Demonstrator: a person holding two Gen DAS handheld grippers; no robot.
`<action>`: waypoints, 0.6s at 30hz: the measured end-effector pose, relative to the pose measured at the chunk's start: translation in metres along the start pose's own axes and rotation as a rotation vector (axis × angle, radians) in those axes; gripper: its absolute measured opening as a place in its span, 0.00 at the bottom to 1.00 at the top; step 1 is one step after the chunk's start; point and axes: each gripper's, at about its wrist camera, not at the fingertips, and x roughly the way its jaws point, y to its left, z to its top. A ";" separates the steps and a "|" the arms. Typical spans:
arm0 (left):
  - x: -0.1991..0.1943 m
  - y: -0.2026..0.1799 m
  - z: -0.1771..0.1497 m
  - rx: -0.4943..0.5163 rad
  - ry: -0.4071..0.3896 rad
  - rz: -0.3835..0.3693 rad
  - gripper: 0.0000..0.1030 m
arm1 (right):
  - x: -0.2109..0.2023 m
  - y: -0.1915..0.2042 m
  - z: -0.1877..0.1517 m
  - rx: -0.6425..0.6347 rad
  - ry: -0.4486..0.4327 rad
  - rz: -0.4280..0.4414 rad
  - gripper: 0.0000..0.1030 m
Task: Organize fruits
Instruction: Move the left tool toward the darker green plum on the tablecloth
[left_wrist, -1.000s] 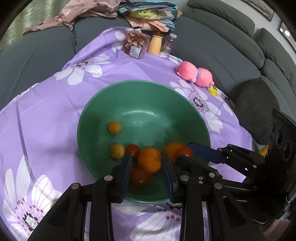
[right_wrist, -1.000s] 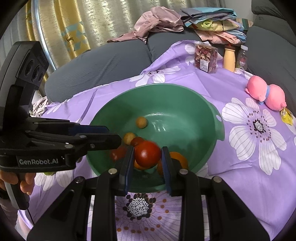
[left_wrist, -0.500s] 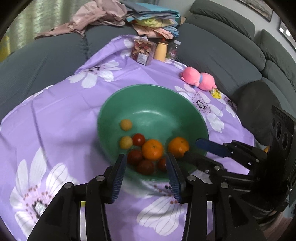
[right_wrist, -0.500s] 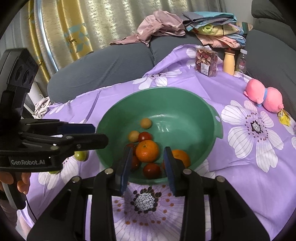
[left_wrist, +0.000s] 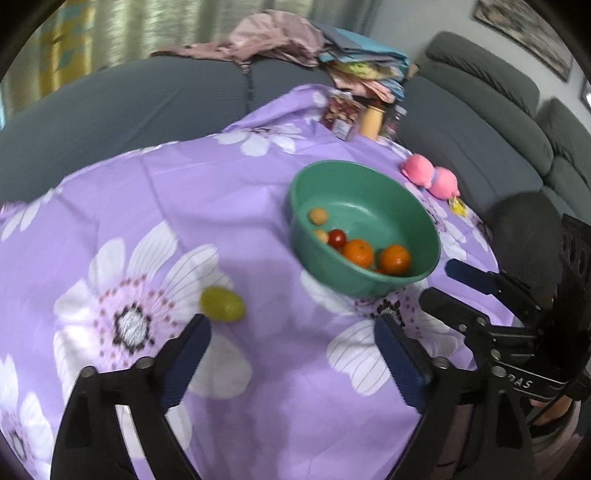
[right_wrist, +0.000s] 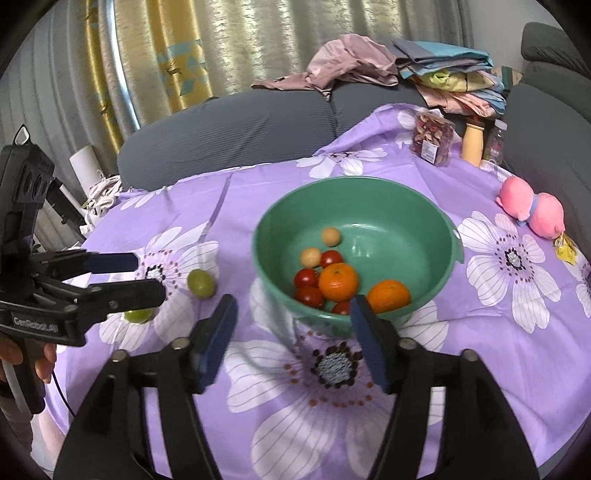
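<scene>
The green bowl (right_wrist: 354, 251) sits on the table with the purple flower cloth (right_wrist: 480, 332). In it lie two oranges (right_wrist: 338, 281), some small red tomatoes (right_wrist: 308, 296) and two little yellow fruits (right_wrist: 330, 236). The fruit is bunched on the side of the bowl nearest the grippers.

The right gripper (right_wrist: 291, 332) hangs just in front of the bowl. Its jaws are wide apart and nothing is between them. The near rim of the bowl shows in the gap, but the pads do not touch it.

The left gripper (left_wrist: 291, 358) is off to the left of the bowl. Its jaws are wide apart too, and empty. A green grape (left_wrist: 222, 303) lies on the cloth left of the bowl, just past the tip of the left finger. A second green grape (right_wrist: 138, 315) lies a bit farther from the bowl, partly hidden behind the left gripper in the right camera's view.

A second ago each gripper was right over the bowl and squeezed a fruit: the left one an orange, the right one a red tomato. Both jaws have just been opening, and those fruits now lie in the bowl. Both grippers are now farther back from the bowl.

The first grape is egg-shaped. In the left camera's view its long side runs left to right.
</scene>
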 end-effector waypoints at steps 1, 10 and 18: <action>-0.002 0.003 -0.003 -0.008 0.001 0.005 0.89 | -0.002 0.004 -0.001 -0.007 -0.002 0.004 0.74; -0.029 0.036 -0.036 -0.121 -0.023 0.045 0.89 | -0.006 0.031 -0.005 -0.075 0.019 0.033 0.81; -0.047 0.063 -0.062 -0.186 -0.033 0.097 0.90 | -0.004 0.057 -0.008 -0.129 0.039 0.066 0.86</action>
